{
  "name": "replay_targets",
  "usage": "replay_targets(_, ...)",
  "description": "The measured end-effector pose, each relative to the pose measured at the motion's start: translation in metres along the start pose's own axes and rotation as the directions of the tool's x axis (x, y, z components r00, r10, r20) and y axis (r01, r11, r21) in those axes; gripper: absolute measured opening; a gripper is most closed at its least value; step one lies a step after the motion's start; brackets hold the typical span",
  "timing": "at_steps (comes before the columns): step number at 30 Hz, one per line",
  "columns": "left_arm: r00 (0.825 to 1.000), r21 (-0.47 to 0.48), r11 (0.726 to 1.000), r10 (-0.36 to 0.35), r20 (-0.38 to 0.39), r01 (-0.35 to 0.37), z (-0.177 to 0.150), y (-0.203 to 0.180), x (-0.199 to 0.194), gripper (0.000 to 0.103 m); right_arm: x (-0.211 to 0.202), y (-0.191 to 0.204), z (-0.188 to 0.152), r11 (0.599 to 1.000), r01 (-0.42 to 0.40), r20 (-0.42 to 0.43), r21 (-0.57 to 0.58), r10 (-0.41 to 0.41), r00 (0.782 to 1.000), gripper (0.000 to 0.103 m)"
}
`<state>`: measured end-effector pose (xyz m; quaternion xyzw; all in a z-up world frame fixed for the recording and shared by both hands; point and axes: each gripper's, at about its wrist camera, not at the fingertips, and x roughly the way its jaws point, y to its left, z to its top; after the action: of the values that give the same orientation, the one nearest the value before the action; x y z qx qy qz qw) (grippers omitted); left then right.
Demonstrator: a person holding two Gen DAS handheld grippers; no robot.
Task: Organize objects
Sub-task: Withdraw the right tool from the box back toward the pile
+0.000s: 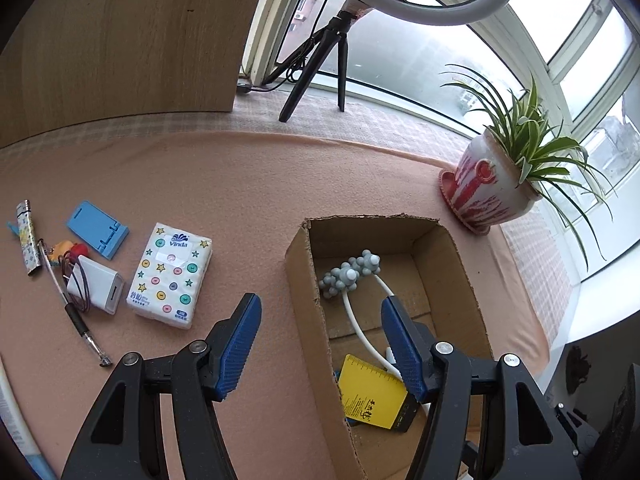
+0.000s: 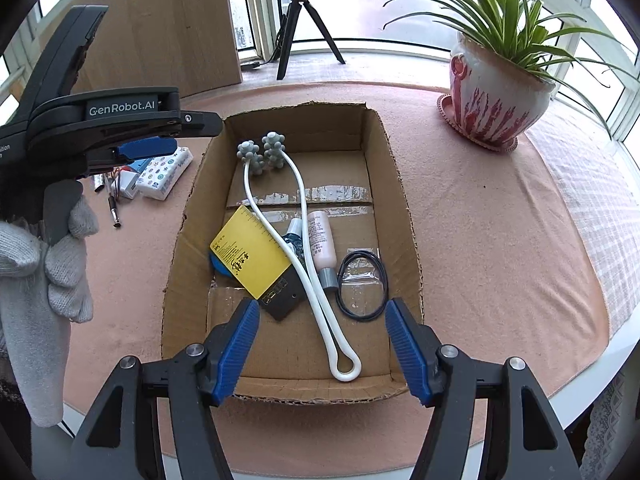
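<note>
Inside cardboard box (image 2: 192,216): massager (image 2: 304,264), yellow card (image 2: 248,252), bottle (image 2: 322,240) | left of box: tissue pack (image 1: 170,274), charger (image 1: 98,288), pen (image 1: 76,312) | left gripper (image 1: 320,344), right gripper (image 2: 322,344): spread apart, empty

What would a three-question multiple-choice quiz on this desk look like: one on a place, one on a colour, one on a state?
1. Where does the white massager lie?
A. in the cardboard box
B. beside the plant pot
C. on the tissue pack

2. What colour is the phone stand?
A. red
B. blue
C. green

3. How is the right gripper?
A. shut on a pen
B. open, holding nothing
C. shut on the box rim

Answers: 1 A, it rests on the box floor; 2 B, plainly blue; 3 B, pads apart above the box.
</note>
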<state>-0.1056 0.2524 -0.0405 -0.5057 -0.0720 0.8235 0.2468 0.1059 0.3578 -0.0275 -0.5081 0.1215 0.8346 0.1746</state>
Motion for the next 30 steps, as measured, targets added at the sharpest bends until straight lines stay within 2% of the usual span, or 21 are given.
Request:
replay_targets(6, 0.998, -0.047, 0.997, 0.057, -0.004, -0.057, -0.013, 0.042, -0.018, 0.066, 0.002, 0.015, 0.009, 1.000, -0.013, 0.018, -0.011, 0.014, 1.000, 0.062)
replay_targets(11, 0.994, -0.100, 0.989, 0.106, -0.003, -0.106, -0.022, 0.082, -0.035, 0.066, -0.001, 0.040, 0.021, 0.998, -0.024, 0.057, -0.063, 0.028, 0.998, 0.062)
replay_targets(16, 0.988, -0.157, 0.975, 0.156, -0.001, -0.154, -0.031, 0.124, -0.054, 0.066, 0.001, 0.071, 0.042, 0.991, -0.074, 0.096, -0.116, 0.086, 0.992, 0.062)
replay_targets(23, 0.977, -0.242, 0.948, 0.212, -0.016, -0.209, -0.054, 0.185, -0.081, 0.066, 0.026, 0.114, 0.079, 0.976, -0.169, 0.035, -0.139, 0.176, 0.984, 0.062)
replay_targets(30, 0.966, -0.278, 0.925, 0.255, -0.047, -0.257, -0.082, 0.223, -0.092, 0.066, 0.055, 0.154, 0.122, 0.957, -0.260, -0.022, -0.128, 0.260, 0.965, 0.062)
